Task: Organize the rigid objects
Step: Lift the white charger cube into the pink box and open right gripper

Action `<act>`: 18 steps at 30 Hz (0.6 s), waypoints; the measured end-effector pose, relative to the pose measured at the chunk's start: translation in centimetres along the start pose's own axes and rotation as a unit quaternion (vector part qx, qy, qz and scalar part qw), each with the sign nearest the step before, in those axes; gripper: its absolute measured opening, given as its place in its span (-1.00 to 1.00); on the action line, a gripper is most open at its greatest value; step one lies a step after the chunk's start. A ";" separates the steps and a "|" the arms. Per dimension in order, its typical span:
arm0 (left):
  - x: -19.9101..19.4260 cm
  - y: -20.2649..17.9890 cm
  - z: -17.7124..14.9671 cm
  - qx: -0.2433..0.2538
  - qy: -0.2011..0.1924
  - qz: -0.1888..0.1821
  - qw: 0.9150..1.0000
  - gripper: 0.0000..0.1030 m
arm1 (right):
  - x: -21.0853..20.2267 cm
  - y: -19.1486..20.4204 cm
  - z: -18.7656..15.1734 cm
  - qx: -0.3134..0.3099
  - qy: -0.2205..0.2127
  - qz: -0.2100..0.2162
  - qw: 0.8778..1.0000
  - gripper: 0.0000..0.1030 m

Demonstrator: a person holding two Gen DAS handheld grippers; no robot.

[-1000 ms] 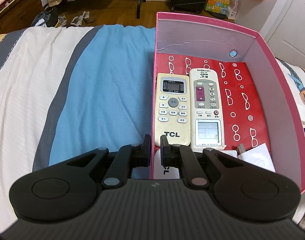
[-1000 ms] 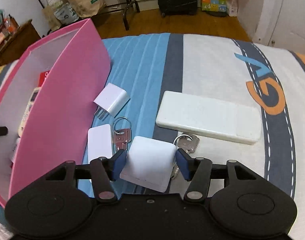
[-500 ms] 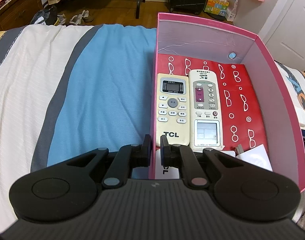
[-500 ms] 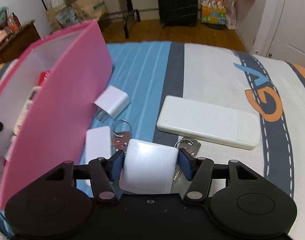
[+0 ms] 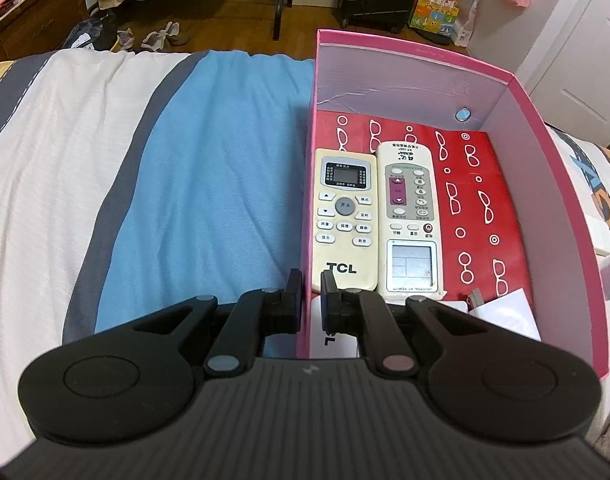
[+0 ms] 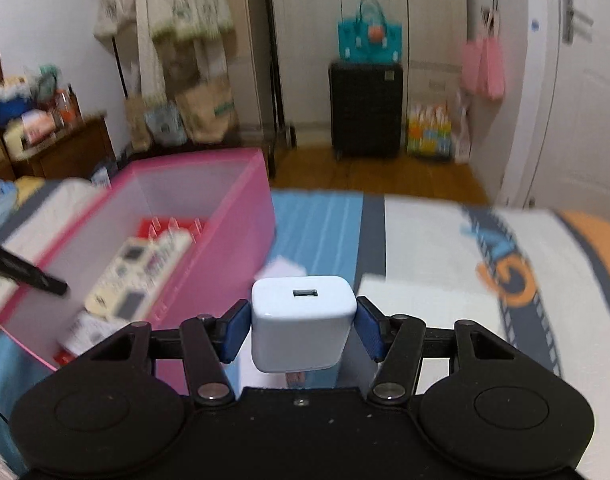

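**Right gripper carries a white charger beside the pink box**

Right gripper (image 6: 303, 330) is clamped on a white charger block (image 6: 301, 322), its blue pads (image 6: 237, 332) pressing the block's two sides. The block sits squarely between the fingers, lifted clear of the bed, with its small port facing forward. Just behind it, partly hidden, a second white charger (image 6: 283, 268) lies on the blue stripe of the bedspread (image 6: 325, 232), and a flat white slab (image 6: 409, 300) lies to the right on the pale stripe. This view is blurred, so finer detail on the bed cannot be told.

To the left of the held block stands the pink box (image 6: 241, 216), open at the top. Inside it, two remote controls lie side by side: a cream TCL remote (image 5: 343, 216) against the left wall and a white remote (image 5: 409, 216) touching it on the right. They rest on a red sheet printed with white spectacles (image 5: 477, 200). At the box's near end lie a white card (image 5: 333, 340) and another white charger with metal prongs (image 5: 501, 308).

Left gripper (image 5: 307, 294) pinches the box's left wall (image 5: 309, 200) near its near corner, one finger outside and one inside, jaws almost closed on the thin board. Its dark fingertip also shows at the left edge of the right wrist view.

Around the box the striped bedspread spreads in cream, grey and blue. Beyond the bed are a wooden floor, a black suitcase (image 6: 365, 108) and paper bags.
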State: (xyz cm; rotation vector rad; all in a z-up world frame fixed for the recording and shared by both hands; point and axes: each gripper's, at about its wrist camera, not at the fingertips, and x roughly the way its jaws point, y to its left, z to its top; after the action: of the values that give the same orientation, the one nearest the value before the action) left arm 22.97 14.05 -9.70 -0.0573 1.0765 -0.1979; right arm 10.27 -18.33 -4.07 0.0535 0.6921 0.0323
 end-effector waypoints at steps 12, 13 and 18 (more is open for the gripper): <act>0.0 0.1 0.0 -0.002 -0.001 -0.002 1.000 -0.85 | -0.8 9.4 5.8 -0.134 0.028 0.149 0.979 0.20; 0.0 0.1 0.0 -0.002 -0.001 -0.002 1.000 -0.85 | 0.0 10.3 5.8 -0.155 0.036 0.147 0.976 0.20; 0.1 0.3 0.2 -0.004 -0.002 -0.005 1.000 -0.85 | 5.1 13.0 6.2 -0.265 0.090 0.114 0.953 0.20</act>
State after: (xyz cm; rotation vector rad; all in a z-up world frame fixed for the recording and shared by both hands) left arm 23.18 14.30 -9.72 -0.0707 1.0735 -0.2021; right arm 17.96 -5.30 -1.79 -0.3911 0.8374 0.4486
